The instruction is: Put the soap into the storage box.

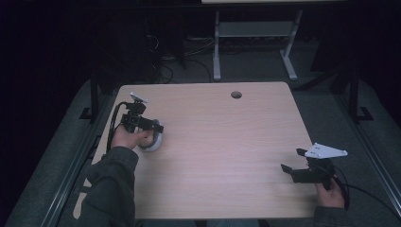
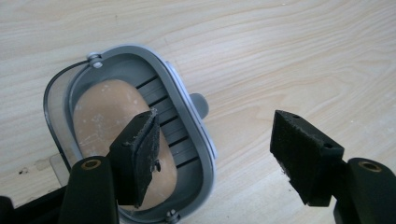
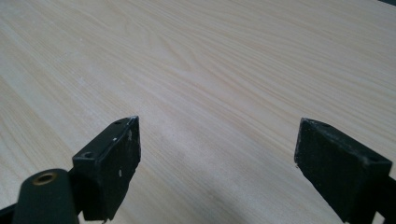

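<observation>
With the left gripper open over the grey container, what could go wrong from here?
One of the left gripper's fingers hangs over the tan block inside the grey container, the other over bare table. Closing may pinch only the rim, so the container could tip or slide. It also lies near the table's left edge, so a push might send it off.

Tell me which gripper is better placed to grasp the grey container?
The left gripper: its open jaws straddle the grey container's rim. The right gripper is open over bare table, far away.
</observation>
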Tool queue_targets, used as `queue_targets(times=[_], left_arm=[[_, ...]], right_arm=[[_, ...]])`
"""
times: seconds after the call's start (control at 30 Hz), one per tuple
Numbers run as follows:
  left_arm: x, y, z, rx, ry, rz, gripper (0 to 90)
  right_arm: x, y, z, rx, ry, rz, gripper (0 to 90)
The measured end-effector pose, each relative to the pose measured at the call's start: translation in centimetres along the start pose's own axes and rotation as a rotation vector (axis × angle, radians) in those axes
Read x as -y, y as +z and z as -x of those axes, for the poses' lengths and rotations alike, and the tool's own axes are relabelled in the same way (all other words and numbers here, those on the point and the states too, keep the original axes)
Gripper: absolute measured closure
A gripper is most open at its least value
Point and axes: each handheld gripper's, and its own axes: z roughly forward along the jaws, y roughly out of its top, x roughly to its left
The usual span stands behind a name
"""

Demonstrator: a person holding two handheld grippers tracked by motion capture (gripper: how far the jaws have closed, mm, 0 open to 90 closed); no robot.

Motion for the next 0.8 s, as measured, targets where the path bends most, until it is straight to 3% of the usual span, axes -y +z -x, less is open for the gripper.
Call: queue_targets(times=[0.8], left_arm=[[0.9, -0.7, 1.1, 0.097, 0.038, 0.045, 30.8]], right_arm=[[0.0, 0.0, -0.1, 0.001, 0.001, -0.004, 14.0]])
